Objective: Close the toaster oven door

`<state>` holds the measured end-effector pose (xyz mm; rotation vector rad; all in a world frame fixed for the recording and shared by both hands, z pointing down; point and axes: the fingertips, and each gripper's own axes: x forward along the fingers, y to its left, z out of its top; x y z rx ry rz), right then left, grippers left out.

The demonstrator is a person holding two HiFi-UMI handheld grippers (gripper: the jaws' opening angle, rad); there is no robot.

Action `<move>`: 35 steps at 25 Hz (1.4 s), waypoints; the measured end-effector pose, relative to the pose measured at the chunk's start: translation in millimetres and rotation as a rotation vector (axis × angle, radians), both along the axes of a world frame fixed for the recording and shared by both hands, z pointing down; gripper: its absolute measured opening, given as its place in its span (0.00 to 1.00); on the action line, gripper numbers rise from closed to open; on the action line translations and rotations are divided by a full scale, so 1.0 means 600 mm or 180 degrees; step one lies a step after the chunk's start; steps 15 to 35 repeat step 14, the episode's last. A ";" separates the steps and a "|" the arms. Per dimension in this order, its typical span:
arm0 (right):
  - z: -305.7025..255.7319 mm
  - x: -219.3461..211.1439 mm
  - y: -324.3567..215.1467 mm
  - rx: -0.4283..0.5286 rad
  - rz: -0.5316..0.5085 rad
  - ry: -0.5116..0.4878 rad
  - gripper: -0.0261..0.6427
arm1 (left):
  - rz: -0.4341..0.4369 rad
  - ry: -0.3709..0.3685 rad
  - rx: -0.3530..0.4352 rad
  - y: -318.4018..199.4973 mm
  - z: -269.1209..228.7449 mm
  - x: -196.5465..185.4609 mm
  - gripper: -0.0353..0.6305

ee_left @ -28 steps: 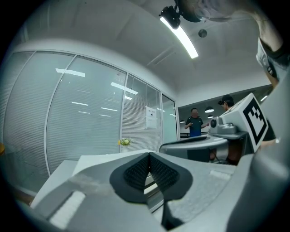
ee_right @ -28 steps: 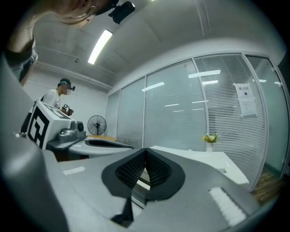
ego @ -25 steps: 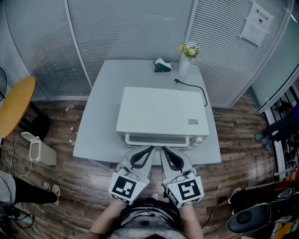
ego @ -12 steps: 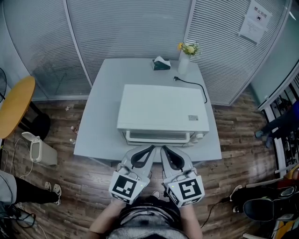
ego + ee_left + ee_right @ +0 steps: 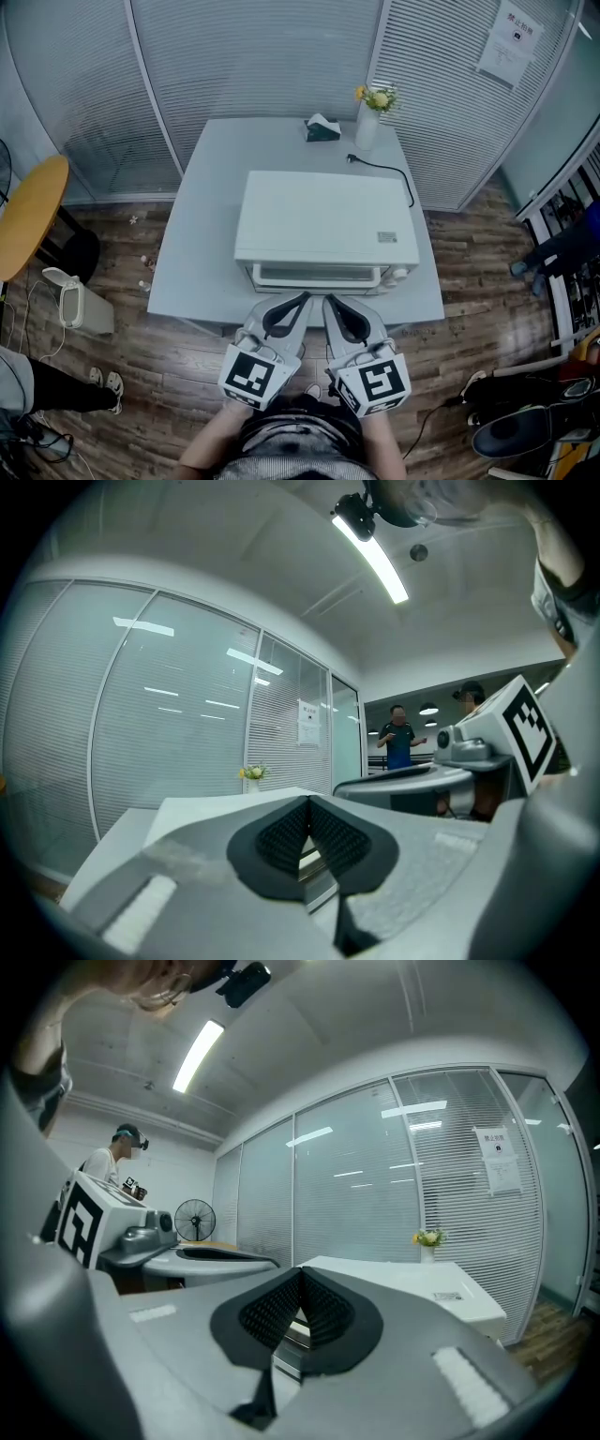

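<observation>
A white toaster oven (image 5: 326, 225) stands in the middle of a pale table (image 5: 202, 244), its front facing me; its door (image 5: 317, 276) looks upright against the front. My left gripper (image 5: 306, 297) and right gripper (image 5: 325, 298) hover side by side just short of the oven's front, both shut with nothing between the pads. In the left gripper view the shut pads (image 5: 286, 834) point at the oven (image 5: 225, 808). The right gripper view shows its pads (image 5: 323, 1313) closed in front of the oven (image 5: 403, 1283).
At the table's far edge stand a small vase of flowers (image 5: 373, 112) and a dark tissue box (image 5: 322, 128); a black cord (image 5: 389, 176) runs behind the oven. A round wooden table (image 5: 28, 211) and a white heater (image 5: 73, 300) are at left. Glass partitions with blinds surround the table.
</observation>
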<state>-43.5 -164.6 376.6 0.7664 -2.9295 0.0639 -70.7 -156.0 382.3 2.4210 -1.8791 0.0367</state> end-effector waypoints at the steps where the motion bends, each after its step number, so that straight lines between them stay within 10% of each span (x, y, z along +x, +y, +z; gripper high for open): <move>1: 0.000 0.000 0.000 -0.0002 0.0002 0.0003 0.04 | -0.0012 0.0042 -0.0007 0.000 -0.001 0.000 0.06; 35: 0.001 -0.007 0.003 0.0006 -0.0024 0.0046 0.04 | 0.0014 -0.0046 -0.0011 0.002 0.001 -0.003 0.06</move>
